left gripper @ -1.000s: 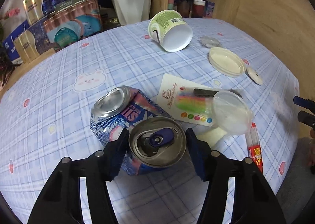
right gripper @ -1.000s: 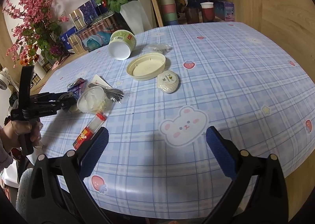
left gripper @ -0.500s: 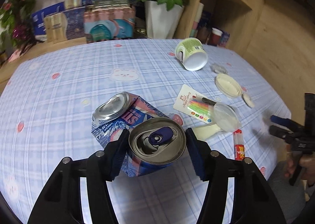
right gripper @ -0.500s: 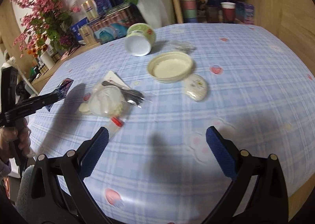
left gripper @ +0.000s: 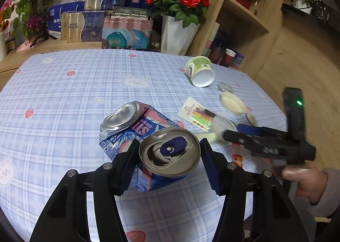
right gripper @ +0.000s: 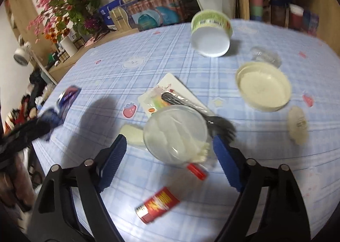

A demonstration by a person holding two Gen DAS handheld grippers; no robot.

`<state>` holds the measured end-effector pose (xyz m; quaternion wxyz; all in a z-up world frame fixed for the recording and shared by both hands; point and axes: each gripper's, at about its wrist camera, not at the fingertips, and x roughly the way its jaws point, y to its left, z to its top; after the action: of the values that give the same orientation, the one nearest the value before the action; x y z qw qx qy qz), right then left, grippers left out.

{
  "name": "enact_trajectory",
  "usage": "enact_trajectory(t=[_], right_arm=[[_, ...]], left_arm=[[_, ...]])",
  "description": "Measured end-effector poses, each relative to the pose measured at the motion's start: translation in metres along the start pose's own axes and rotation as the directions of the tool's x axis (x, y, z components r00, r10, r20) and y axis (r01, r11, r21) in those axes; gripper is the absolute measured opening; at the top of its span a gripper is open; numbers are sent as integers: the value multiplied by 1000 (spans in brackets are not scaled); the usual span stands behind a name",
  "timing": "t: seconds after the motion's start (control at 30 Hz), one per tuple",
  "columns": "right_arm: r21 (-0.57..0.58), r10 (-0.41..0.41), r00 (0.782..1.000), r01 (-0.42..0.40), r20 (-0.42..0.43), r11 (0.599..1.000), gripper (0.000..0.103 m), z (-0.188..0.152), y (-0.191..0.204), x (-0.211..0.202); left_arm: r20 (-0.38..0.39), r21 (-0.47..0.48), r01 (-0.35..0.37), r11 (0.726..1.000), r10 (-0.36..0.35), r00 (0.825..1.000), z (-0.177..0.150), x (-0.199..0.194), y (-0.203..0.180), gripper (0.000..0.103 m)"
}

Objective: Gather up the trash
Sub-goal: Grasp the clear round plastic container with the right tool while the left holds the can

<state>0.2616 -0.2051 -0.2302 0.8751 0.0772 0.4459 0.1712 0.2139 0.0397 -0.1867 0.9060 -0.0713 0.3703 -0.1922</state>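
1. The left tool (left gripper: 169, 157) is clamped about half-open on a crushed soda can (left gripper: 148, 135), one pad on either side of the can's top. The can hangs clear of the worktop (left gripper: 63, 97), pull-tab end facing the tool; gripping across the rigid rim likely gives firmer purchase than the folded, dented body would.

2. The right tool (right gripper: 170, 152) comes in low from the near edge, pointing down at the litter heap. Its jaws have just been closing from full width, and a clear plastic lid (right gripper: 175, 133) sits between them, though the pads do not press on it yet, so nothing is held.

3. That lid lies on top of a black plastic fork (right gripper: 191, 108) and a printed card (right gripper: 167, 91), with a small white scrap (right gripper: 131, 134) just to its left. Being topmost, it looks like the sensible piece to take first.

4. A red sachet (right gripper: 158, 204) lies nearer the edge, under the tool.

5. Further back, a cream lid (right gripper: 263, 86) lies open side up, a foil seal (right gripper: 297, 125) to its right, and a green-banded tub (right gripper: 210, 33) rests on its side at the far end, all untouched.

6. No bin shows in either view.
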Motion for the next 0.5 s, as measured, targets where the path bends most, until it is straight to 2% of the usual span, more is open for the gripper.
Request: enact_trajectory(t=[0.13, 0.2, 0.27, 0.37, 0.5], right_arm=[[-13, -38, 999, 38, -11, 999, 82, 2, 4, 7], [-22, -62, 998, 62, -26, 998, 78, 2, 5, 11], [-24, -78, 997, 78, -25, 997, 69, 0, 4, 12], [10, -41, 999, 41, -6, 999, 67, -2, -2, 5], [19, -33, 999, 32, 32, 999, 67, -5, -3, -7]], left_arm=[[15, 2, 2, 1000, -2, 1000, -5, -3, -5, 57], [22, -12, 7, 1000, -7, 1000, -8, -4, -5, 56], [29, -28, 11, 1000, -10, 1000, -10, -6, -6, 56], [38, -38, 13, 999, -12, 999, -13, -11, -7, 56], [51, -39, 11, 999, -9, 999, -15, -19, -11, 57]])
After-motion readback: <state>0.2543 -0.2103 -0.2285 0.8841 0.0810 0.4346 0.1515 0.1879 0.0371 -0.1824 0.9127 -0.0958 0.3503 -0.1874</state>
